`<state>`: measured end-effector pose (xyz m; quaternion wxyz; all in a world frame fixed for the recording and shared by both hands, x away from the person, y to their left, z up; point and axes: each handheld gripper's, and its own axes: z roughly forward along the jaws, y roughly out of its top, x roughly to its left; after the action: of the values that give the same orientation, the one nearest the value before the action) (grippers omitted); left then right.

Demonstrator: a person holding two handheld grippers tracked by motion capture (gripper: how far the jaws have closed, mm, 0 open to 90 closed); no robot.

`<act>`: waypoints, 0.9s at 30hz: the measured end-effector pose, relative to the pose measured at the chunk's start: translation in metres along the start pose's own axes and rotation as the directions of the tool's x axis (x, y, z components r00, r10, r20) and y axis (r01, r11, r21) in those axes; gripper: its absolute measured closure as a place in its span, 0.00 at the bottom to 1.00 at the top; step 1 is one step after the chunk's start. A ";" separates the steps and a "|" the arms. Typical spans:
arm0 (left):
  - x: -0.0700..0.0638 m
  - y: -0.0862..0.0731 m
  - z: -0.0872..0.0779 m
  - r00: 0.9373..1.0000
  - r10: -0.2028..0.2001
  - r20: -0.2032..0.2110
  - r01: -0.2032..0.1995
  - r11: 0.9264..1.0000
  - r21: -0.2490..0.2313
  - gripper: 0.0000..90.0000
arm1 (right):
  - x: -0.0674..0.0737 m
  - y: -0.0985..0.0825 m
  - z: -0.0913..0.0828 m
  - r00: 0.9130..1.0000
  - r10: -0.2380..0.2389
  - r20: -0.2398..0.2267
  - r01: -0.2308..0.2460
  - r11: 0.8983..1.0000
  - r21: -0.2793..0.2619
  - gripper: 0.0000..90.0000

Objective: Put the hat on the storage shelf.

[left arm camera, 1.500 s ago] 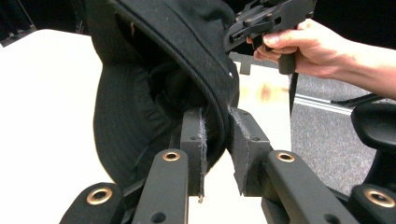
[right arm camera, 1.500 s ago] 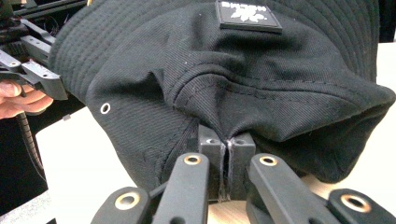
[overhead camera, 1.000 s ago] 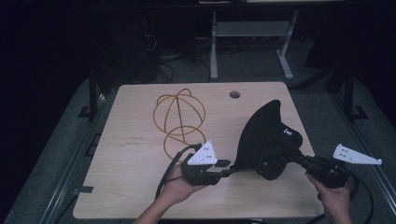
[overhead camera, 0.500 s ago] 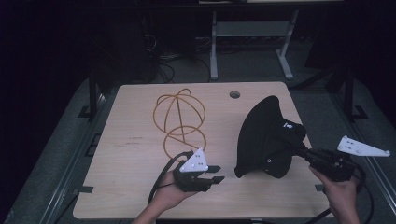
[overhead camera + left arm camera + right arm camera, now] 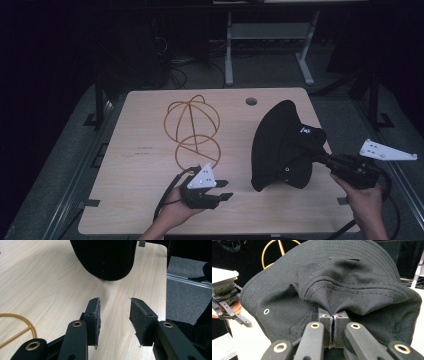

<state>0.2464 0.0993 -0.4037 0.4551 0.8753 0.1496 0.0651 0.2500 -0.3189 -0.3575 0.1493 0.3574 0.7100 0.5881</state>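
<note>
1. While the right tongs (image 5: 333,322) were pressed together on a fold of the black hat (image 5: 282,145), the hat hung from them over the right part of the worktop (image 5: 145,150), its brim turned toward the left tongs.
2. In the right gripper view the two pads met with a thin layer of fabric pinched between them, and the hat's crown and stitched brim rose above the jaws. A small metal eyelet (image 5: 266,311) showed on the cloth at the left.
3. In the high view the hat's lower edge sat close to the worktop near its front right; whether it touched the surface could not be told.
4. The left tongs (image 5: 115,315) stood apart with nothing between the pads. Their jaws had just been opening further.
5. In the high view the left tongs (image 5: 222,189) lay low over the front middle of the worktop, pointing toward the hat, near it but apart from it.
6. In the left gripper view the hat's dark rounded edge (image 5: 105,260) lay ahead of the open jaws, with bare wood between.
7. A yellow wire stand (image 5: 192,130) stood at the middle of the worktop, behind the left tongs and well to the left of the hat.
8. A round hole (image 5: 251,101) was noted near the worktop's far edge.
</note>
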 end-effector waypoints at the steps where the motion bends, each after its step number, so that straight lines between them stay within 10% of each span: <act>1: 0.000 -0.001 0.000 1.000 0.006 -0.006 -0.006 1.000 0.007 0.64 | 0.000 0.001 0.001 1.000 0.002 0.000 -0.002 1.000 0.003 0.98; 27: 0.010 -0.026 -0.005 0.997 -0.037 -0.070 0.038 0.999 0.017 0.46 | 0.016 0.056 0.017 0.996 -0.077 -0.034 0.078 0.996 0.038 0.98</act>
<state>0.2491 0.1204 -0.4220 0.4429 0.8736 0.1823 0.0857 0.2685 -0.2924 -0.3060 0.1533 0.3228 0.7371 0.5735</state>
